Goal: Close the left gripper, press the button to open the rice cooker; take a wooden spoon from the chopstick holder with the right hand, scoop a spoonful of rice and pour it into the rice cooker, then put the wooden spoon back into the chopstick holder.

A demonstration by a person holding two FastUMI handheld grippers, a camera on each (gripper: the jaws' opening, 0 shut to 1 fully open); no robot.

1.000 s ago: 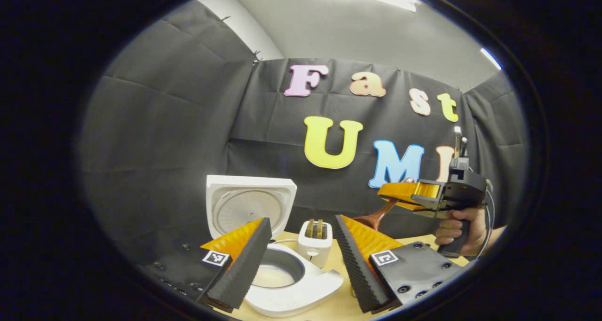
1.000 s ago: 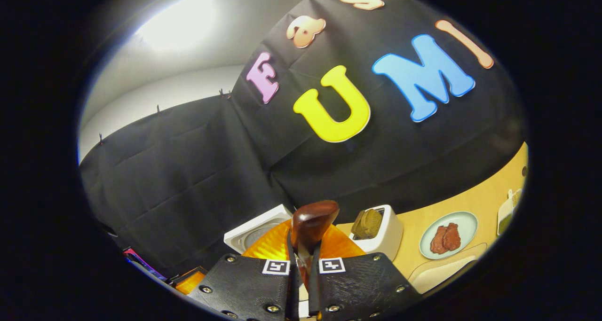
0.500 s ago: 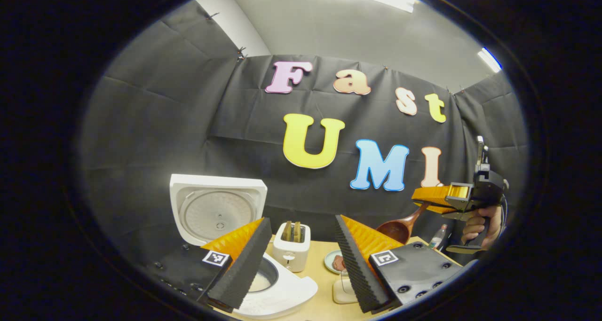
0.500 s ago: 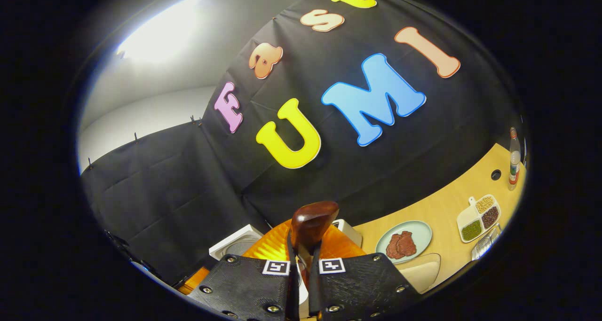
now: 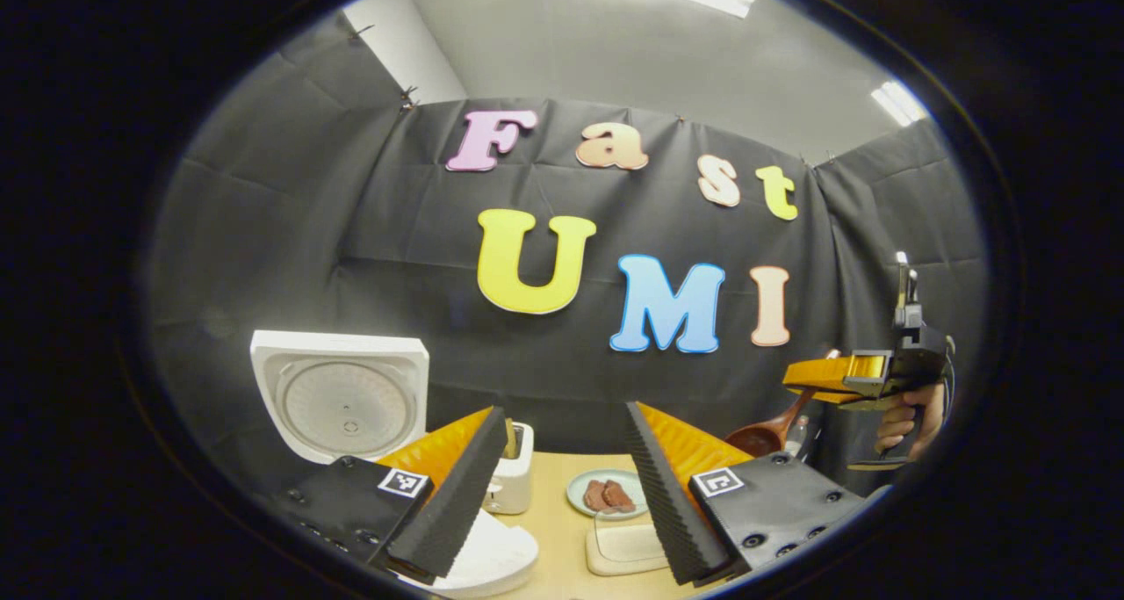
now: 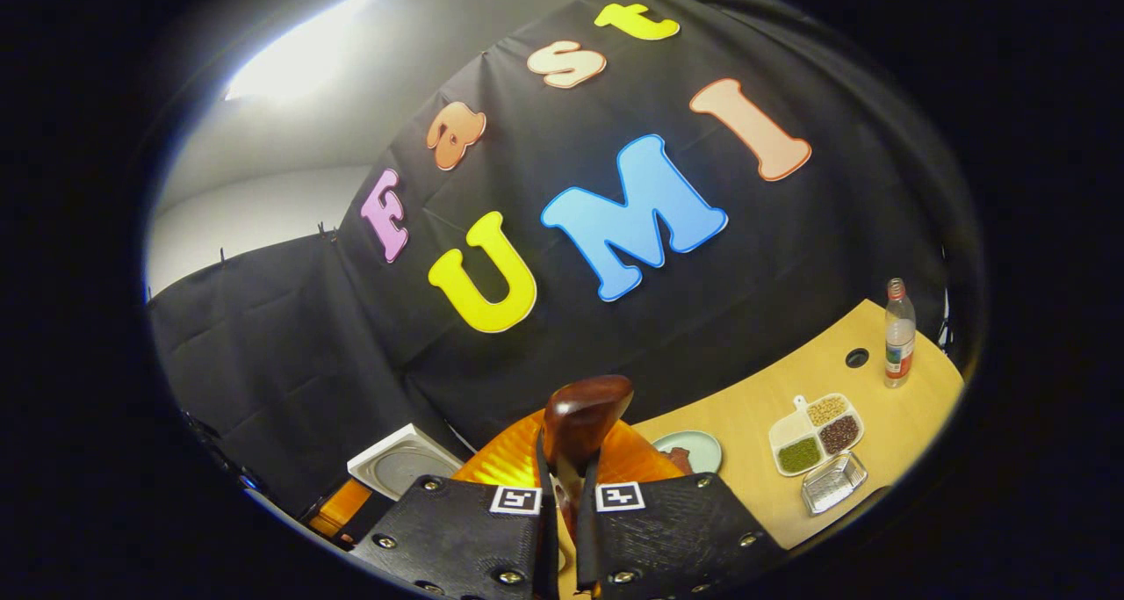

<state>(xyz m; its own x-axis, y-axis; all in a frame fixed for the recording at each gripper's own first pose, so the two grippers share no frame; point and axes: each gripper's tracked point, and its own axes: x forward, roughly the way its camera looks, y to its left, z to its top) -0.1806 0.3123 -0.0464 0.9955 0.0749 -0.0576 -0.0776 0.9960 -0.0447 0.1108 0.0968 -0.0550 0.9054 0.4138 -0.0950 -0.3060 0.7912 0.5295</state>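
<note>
Two fingers of the right gripper (image 6: 562, 516) clamp the wooden spoon (image 6: 581, 420). A tilted handle could slip while carried. The left gripper (image 5: 558, 486) stands apart. Beyond it, the rice cooker (image 5: 338, 398) is open.

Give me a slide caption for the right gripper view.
Right gripper shut on the wooden spoon, held above the table.
</note>
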